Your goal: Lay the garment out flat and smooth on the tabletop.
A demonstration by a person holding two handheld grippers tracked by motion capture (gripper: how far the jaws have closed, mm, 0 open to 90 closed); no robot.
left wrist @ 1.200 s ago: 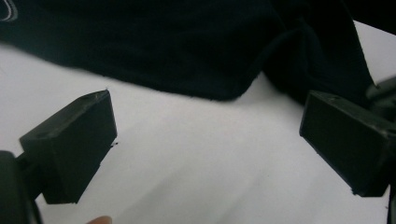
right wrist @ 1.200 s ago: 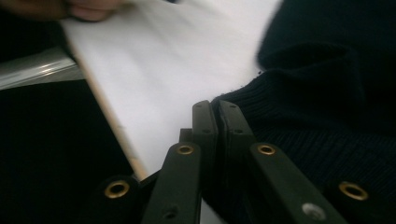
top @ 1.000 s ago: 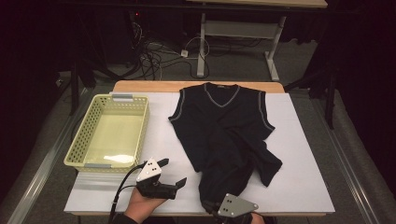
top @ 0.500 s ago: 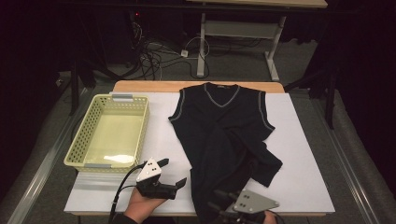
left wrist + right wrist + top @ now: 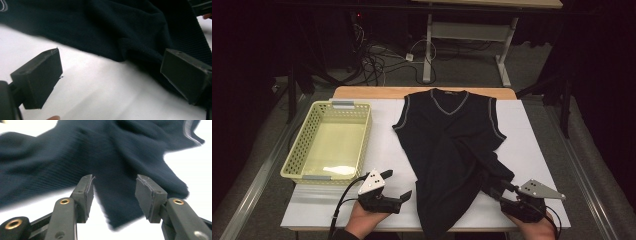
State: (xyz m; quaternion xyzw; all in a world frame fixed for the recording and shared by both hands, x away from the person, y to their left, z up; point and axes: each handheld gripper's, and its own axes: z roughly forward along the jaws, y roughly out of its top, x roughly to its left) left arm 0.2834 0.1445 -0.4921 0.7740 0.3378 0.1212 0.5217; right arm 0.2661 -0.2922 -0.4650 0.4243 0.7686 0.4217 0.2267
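On the white table top point(image 5: 532, 135) a dark sleeveless V-neck vest point(image 5: 452, 145) lies with its neck toward the far edge. The collar and armholes are trimmed in a thin grey stripe. The upper half is spread flat, while the lower part is twisted and bunched, one fold trailing toward the near right and a long tail reaching the near edge. In the gripper views the knit looks ribbed near the hem.

The left gripper point(image 5: 398, 186) rests just left of the vest's lower edge, jaws wide apart with bare table between them. The right gripper point(image 5: 498, 190) sits at the near right by the bunched fold; its jaws have just been opening and stand partly apart, not pressing on the cloth, which lies beyond them.

A pale yellow plastic basket point(image 5: 297, 155) stands at the left of the table. Past the wooden far edge the room is dark, with cables point(image 5: 382, 55) on a grey floor and another table's legs point(image 5: 428, 50). I can make out no writing.
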